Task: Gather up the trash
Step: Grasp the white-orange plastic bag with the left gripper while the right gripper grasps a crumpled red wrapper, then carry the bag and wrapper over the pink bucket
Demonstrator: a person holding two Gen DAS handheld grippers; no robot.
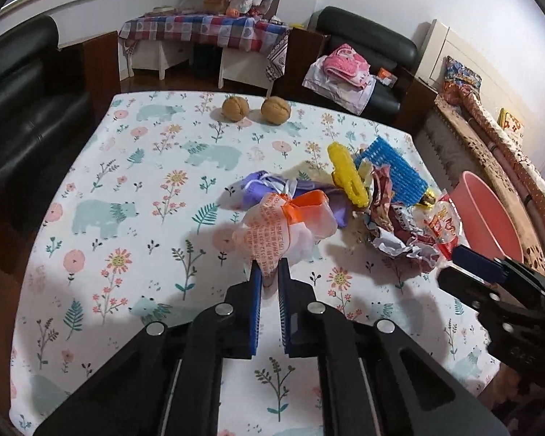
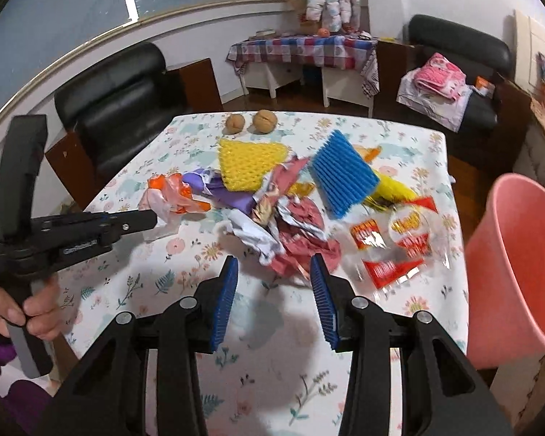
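Note:
My left gripper (image 1: 269, 268) is shut on the orange-and-white plastic bag (image 1: 283, 229), pinching its near edge; from the right wrist view the same gripper (image 2: 152, 219) touches that bag (image 2: 170, 200). My right gripper (image 2: 274, 267) is open, its blue pads either side of the crumpled red-and-white wrapper (image 2: 294, 239). It also shows in the left view (image 1: 450, 265). The trash pile holds a purple bag (image 1: 272, 189), yellow foam net (image 2: 247, 163), blue foam net (image 2: 341, 178) and clear red-printed wrappers (image 2: 396, 247).
A pink bin (image 2: 516, 265) stands off the table's right edge, also seen in the left view (image 1: 487, 214). Two walnuts (image 1: 254, 108) lie at the far edge of the floral tablecloth (image 1: 127, 218). Black armchairs stand left and beyond the table.

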